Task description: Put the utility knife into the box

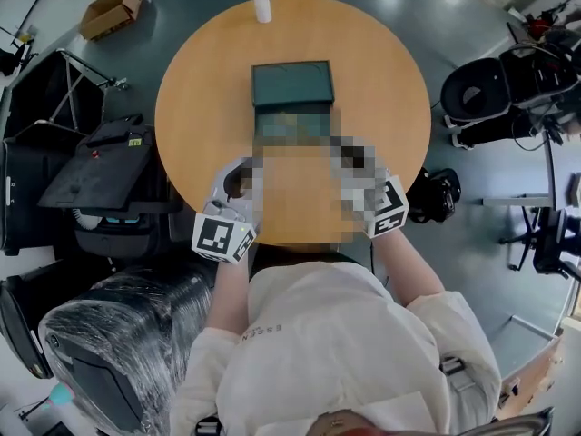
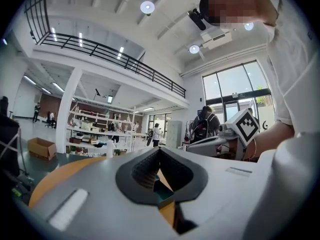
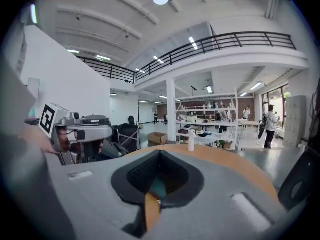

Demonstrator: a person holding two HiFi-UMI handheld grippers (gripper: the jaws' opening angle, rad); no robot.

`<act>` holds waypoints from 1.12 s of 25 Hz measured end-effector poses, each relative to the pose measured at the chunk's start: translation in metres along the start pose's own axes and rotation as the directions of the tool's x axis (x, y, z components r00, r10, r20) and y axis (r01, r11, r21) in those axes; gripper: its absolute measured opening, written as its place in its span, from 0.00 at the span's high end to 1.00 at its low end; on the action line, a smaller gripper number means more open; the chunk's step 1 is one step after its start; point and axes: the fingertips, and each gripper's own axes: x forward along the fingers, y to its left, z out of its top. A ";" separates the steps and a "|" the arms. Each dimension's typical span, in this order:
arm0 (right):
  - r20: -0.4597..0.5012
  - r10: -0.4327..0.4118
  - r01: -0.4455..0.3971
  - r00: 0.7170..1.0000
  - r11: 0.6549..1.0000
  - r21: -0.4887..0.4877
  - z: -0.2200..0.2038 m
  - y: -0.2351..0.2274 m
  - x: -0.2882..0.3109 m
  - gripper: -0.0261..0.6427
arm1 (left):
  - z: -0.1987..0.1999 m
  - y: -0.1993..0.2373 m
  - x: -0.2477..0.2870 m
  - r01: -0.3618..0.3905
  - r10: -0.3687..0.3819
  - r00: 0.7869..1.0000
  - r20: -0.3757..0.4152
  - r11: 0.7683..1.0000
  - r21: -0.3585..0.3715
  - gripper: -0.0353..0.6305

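A dark green box (image 1: 292,84) sits lid-side up near the middle of the round wooden table (image 1: 381,80). No utility knife shows in any view. My left gripper (image 1: 234,187) and right gripper (image 1: 365,169) hover over the table's near edge, partly under a mosaic patch. In the left gripper view the grey jaws of the left gripper (image 2: 160,151) meet with nothing between them. The right gripper (image 3: 159,156) looks the same. A sliver of the green box (image 3: 158,186) shows through the gap in its pads.
A white bottle (image 1: 261,0) stands at the table's far edge. Black chairs (image 1: 100,166) and a plastic-wrapped chair (image 1: 118,334) crowd the left. Another black chair (image 1: 481,89) is at the right. A cardboard box (image 1: 111,9) lies on the floor far left.
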 end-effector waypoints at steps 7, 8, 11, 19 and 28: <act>-0.007 0.003 -0.002 1.000 1.000 0.015 -0.021 0.016 -0.042 0.97 | -0.017 -0.030 -0.029 -0.008 0.008 1.000 -0.008 1.000 -0.008 0.93; -0.013 0.000 0.000 1.000 1.000 0.021 -0.025 0.017 -0.046 0.97 | -0.018 -0.034 -0.033 -0.006 0.006 1.000 -0.011 1.000 -0.009 0.93; -0.025 0.005 -0.005 1.000 1.000 0.024 -0.033 0.029 -0.057 0.97 | -0.020 -0.039 -0.047 -0.004 0.004 1.000 -0.011 1.000 -0.011 0.93; 0.020 -0.026 0.024 0.999 0.998 0.064 -0.041 0.085 -0.108 0.97 | -0.027 -0.067 -0.105 0.044 -0.044 0.999 -0.019 0.999 -0.006 0.93; 0.034 -0.059 0.058 0.998 0.998 0.028 -0.045 0.175 -0.180 0.97 | -0.010 -0.115 -0.208 0.098 -0.098 0.995 0.014 0.994 0.039 0.93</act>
